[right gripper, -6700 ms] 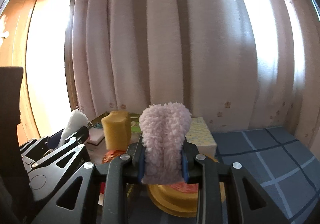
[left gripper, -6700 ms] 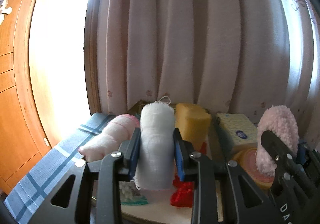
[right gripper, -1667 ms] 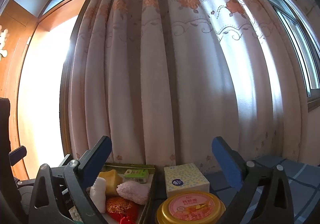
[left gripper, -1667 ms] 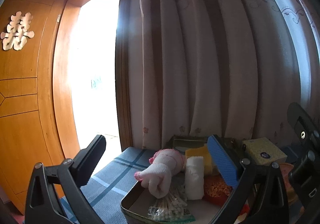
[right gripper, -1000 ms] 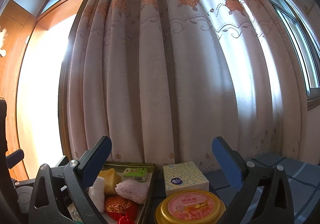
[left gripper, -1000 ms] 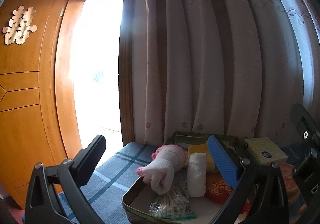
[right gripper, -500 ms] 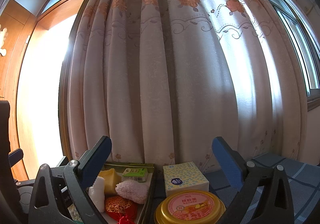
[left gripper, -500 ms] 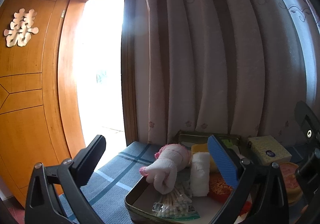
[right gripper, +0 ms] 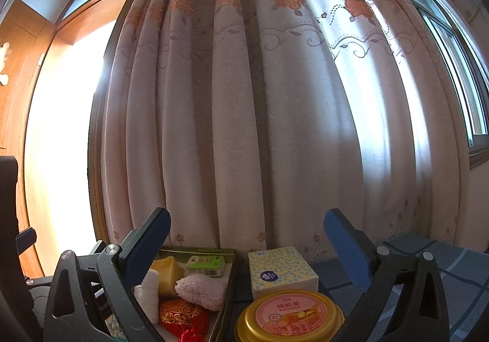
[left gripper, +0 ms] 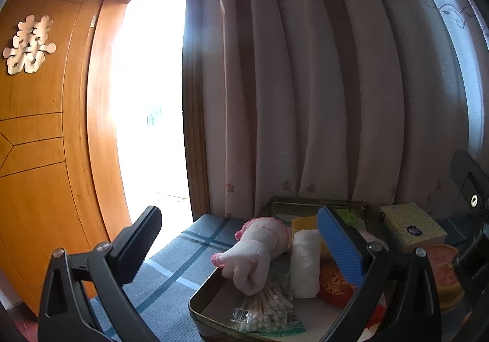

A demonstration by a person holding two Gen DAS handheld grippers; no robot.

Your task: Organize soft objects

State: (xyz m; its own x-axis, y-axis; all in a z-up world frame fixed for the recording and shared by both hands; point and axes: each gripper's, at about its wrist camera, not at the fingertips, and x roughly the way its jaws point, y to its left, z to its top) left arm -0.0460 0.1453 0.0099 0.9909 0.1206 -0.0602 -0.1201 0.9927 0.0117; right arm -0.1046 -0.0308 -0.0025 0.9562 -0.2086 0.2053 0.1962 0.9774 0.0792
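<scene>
A metal tin (left gripper: 195,308) (right gripper: 227,284) sits on the blue plaid surface and holds the soft things. In it lie a pink-trimmed white rolled cloth (left gripper: 253,253), a white gauze roll (left gripper: 305,262) (right gripper: 148,290), a yellow sponge (right gripper: 166,276), a fluffy pink puff (right gripper: 201,291) and a red and gold pouch (right gripper: 181,317). My left gripper (left gripper: 241,245) is open and empty, raised above the tin's left side. My right gripper (right gripper: 244,244) is open and empty, raised over the tin and tissue pack.
A bag of cotton swabs (left gripper: 266,314) and a green packet (right gripper: 206,264) also lie in the tin. A tissue pack (right gripper: 281,270) and a round gold tin (right gripper: 290,316) stand to its right. Curtains (right gripper: 244,128) hang close behind; a wooden door (left gripper: 39,143) is left.
Both grippers let go of the white roll and the pink puff, which now lie in the tin, and rose and pulled back. In the last second they barely move.
</scene>
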